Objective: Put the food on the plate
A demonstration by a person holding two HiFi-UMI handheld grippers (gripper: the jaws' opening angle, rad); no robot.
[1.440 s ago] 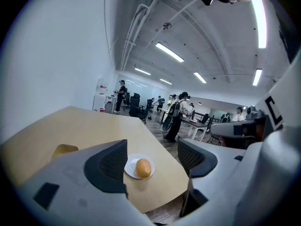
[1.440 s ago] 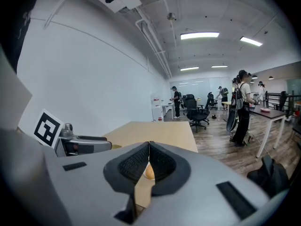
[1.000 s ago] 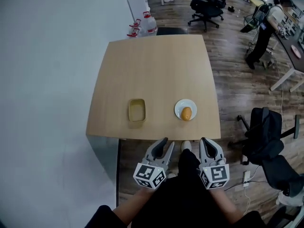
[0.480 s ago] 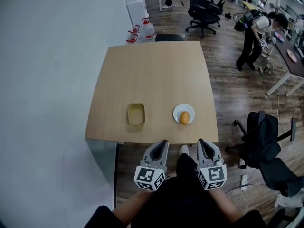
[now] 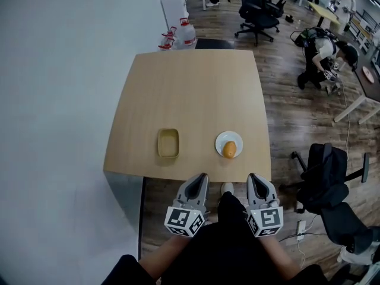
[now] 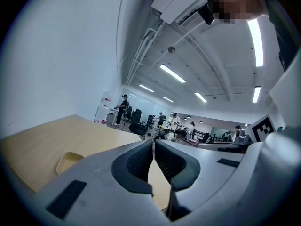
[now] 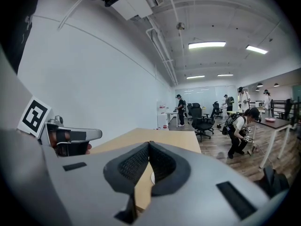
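An orange piece of food (image 5: pixel 230 149) lies on a small white plate (image 5: pixel 228 141) near the front right of the wooden table (image 5: pixel 190 94). An empty yellow container (image 5: pixel 168 143) sits to its left, also seen in the left gripper view as the yellow container (image 6: pixel 68 161). My left gripper (image 5: pixel 200 177) and right gripper (image 5: pixel 254 177) hang side by side below the table's front edge, close to the person's body. Both are shut with nothing between the pads, as the left gripper (image 6: pixel 153 145) and right gripper (image 7: pixel 149 147) show in their own views.
A white wall runs along the table's left. Water jugs (image 5: pixel 185 33) stand behind the table. Office chairs (image 5: pixel 256 13) and a black chair (image 5: pixel 325 174) stand on the wood floor at right, where a person (image 5: pixel 323 55) crouches.
My left gripper's jaws have gone from slightly open to shut. The view has shifted a little; the crouching person at right has bent lower.
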